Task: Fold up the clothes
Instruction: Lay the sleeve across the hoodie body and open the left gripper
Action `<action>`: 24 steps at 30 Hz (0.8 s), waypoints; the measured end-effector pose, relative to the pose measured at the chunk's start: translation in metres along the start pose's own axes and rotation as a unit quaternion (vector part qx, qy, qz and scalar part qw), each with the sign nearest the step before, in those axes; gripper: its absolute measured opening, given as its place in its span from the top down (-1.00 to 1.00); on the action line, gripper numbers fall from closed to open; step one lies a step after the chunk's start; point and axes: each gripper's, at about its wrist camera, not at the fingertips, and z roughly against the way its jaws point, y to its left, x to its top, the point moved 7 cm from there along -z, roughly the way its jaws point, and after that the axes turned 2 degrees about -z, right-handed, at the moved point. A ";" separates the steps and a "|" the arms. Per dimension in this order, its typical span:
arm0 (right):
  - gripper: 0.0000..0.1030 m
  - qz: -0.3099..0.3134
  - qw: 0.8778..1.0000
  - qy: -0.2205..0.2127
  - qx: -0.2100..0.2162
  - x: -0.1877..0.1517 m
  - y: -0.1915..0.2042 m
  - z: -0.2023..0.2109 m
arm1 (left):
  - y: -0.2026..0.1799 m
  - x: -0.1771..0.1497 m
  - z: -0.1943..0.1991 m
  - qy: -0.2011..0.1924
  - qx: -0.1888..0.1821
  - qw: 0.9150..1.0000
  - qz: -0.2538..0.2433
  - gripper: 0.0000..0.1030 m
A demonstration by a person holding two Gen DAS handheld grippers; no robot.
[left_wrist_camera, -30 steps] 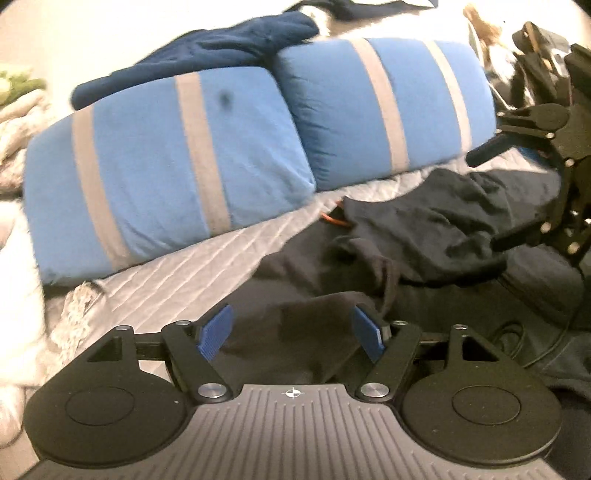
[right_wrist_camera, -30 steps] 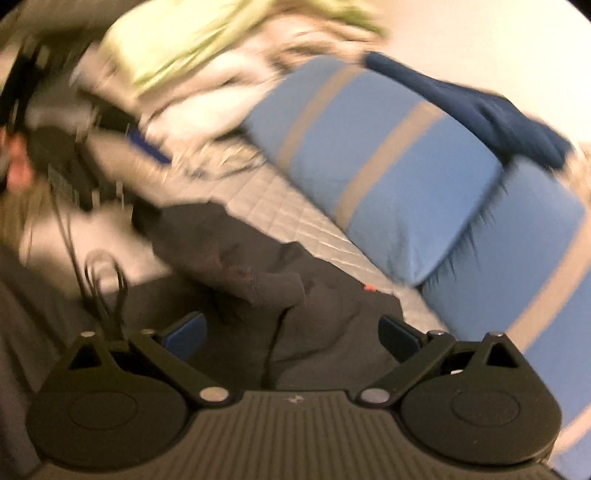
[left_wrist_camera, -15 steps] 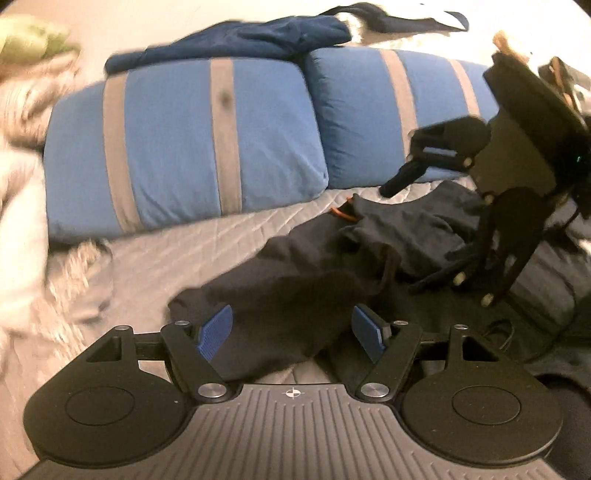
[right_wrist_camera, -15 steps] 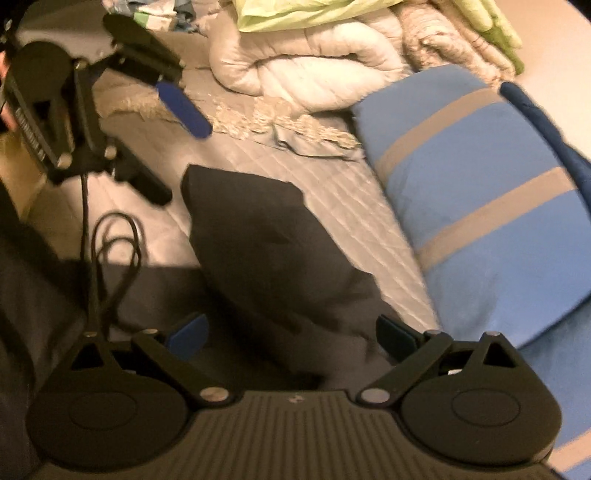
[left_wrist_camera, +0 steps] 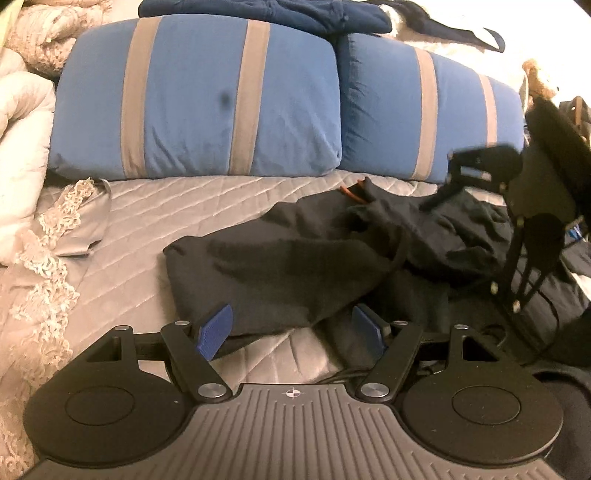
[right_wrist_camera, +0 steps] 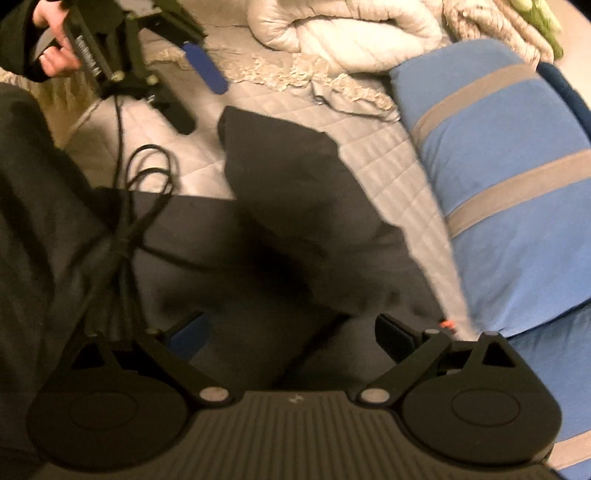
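A: Where is the garment?

B: A dark garment [left_wrist_camera: 295, 266] lies crumpled on the quilted bed [left_wrist_camera: 177, 199], in front of two blue pillows [left_wrist_camera: 199, 99] with grey stripes. In the left wrist view its long axis runs from near left up to the far right: a flat, blunt end points at the near left, and the bunched part with an orange tag [left_wrist_camera: 351, 192] lies toward the right-hand pillow.

A: And the left tool?

B: The left tool [left_wrist_camera: 295, 328] has its blue fingers [left_wrist_camera: 216, 326] spread wide, with nothing between them. It sits at the near edge of the garment, the blunt end just ahead of it.

A: The right one?

B: The right tool [right_wrist_camera: 291, 332] is also spread open and grips nothing. Dark cloth lies under and ahead of it, though this view is blurred. From the left view it shows at the far right, above the bunched end of the garment.

A: How does the garment look from the right side?

B: A dark flap [right_wrist_camera: 295, 177] stretches away from the tool toward the far left, its squared end pointing at the left tool, which a hand [right_wrist_camera: 55, 55] holds at the top left corner. A black cable [right_wrist_camera: 140, 192] loops over the dark cloth on the left.

A: Anything else on the bed?

B: A pale comforter [right_wrist_camera: 351, 33] and a lace-edged cloth [left_wrist_camera: 48, 258] are heaped at the far side, and a navy garment [left_wrist_camera: 266, 14] is draped on top of the pillows.
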 end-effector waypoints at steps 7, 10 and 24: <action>-0.94 0.015 1.000 -0.008 0.004 0.014 -0.007 -0.002 | 0.000 -0.004 0.001 0.001 0.003 1.000 -0.002 -0.39; -0.94 0.004 1.000 -0.004 0.021 0.015 -0.006 -0.008 | -0.001 -0.005 0.002 0.001 0.005 1.000 -0.009 -0.39; -0.92 0.070 0.997 0.038 -0.012 -0.020 -0.001 0.015 | 0.004 -0.016 0.002 0.011 0.003 1.000 -0.003 -0.39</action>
